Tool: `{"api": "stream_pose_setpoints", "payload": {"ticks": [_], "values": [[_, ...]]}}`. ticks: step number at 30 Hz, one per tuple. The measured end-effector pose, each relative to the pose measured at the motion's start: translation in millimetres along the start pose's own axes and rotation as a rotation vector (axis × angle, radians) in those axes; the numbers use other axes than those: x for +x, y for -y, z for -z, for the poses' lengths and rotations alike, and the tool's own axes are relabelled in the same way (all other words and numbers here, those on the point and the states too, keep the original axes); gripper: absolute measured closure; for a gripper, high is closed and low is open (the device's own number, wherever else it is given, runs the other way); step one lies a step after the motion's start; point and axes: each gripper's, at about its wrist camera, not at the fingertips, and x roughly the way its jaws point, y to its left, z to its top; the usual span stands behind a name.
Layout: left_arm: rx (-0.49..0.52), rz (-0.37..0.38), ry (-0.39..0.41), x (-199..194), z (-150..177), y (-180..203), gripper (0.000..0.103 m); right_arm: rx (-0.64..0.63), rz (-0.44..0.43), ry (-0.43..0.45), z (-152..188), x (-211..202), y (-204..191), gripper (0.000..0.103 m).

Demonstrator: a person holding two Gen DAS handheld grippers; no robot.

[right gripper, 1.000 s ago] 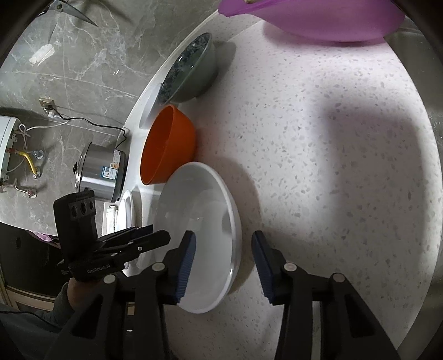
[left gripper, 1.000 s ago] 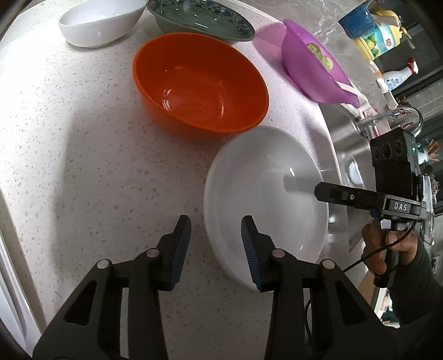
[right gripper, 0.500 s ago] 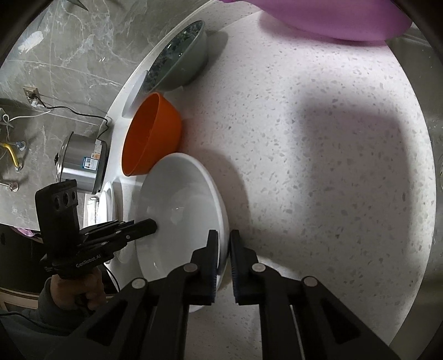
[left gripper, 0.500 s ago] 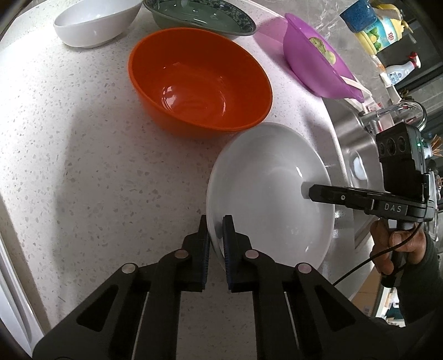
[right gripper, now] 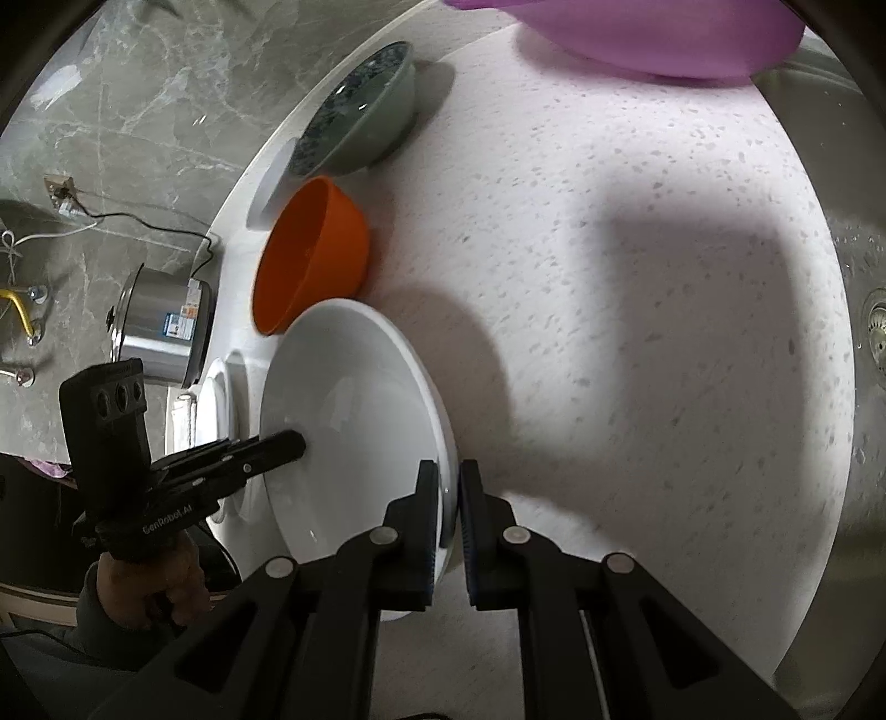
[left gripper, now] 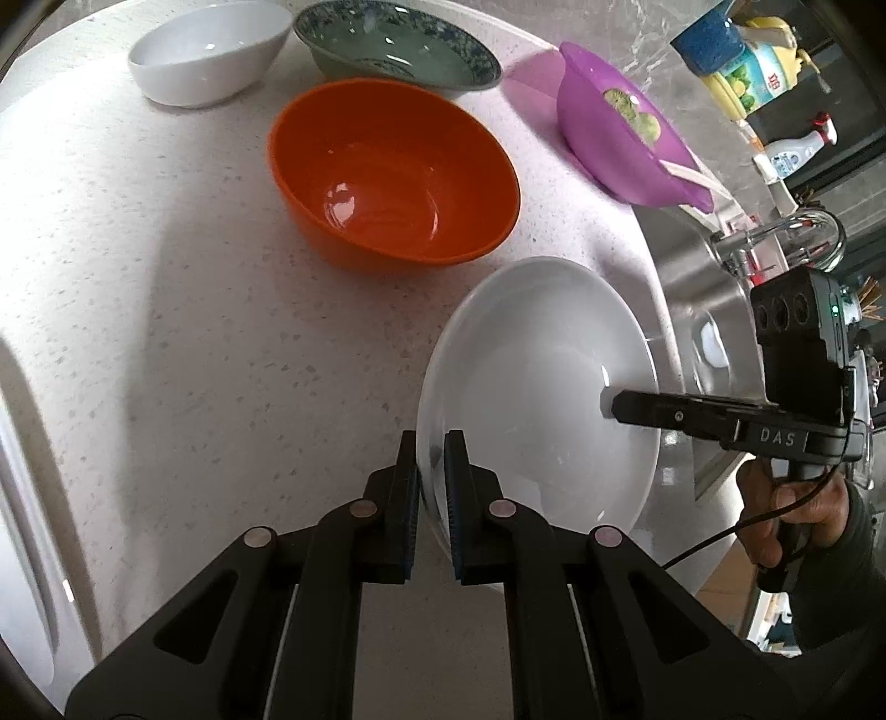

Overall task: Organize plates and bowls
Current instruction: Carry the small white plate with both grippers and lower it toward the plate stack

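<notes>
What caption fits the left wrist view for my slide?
Left gripper and right gripper clamp opposite rims of the white plate beside the orange bowl.

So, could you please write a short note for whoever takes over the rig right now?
Left gripper: shut on the near rim of the white plate.
Right gripper: shut on the opposite rim of the same plate, so both hold it.
On the counter: orange bowl just beyond the plate, white bowl and green patterned bowl behind it, purple bowl by the sink.
Done: plate gripped; nothing stacked yet.
Left: lift the plate and place it, probably with the other dishes, then sort the bowls.
</notes>
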Motion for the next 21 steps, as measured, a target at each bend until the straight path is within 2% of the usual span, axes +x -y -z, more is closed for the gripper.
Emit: {"api": "stream_pose_setpoints", "payload": {"ticks": [8,21], "values": [[0.003,-0.008,0.029,-39,18,-13,0.096,-0.027,-0.013,0.013,4,-5,-35,0.093],[-0.052,-0.004,0.098,-117,39,-74,0.096,-0.106,-0.028,0.002,0,16,-119,0.093]]}}
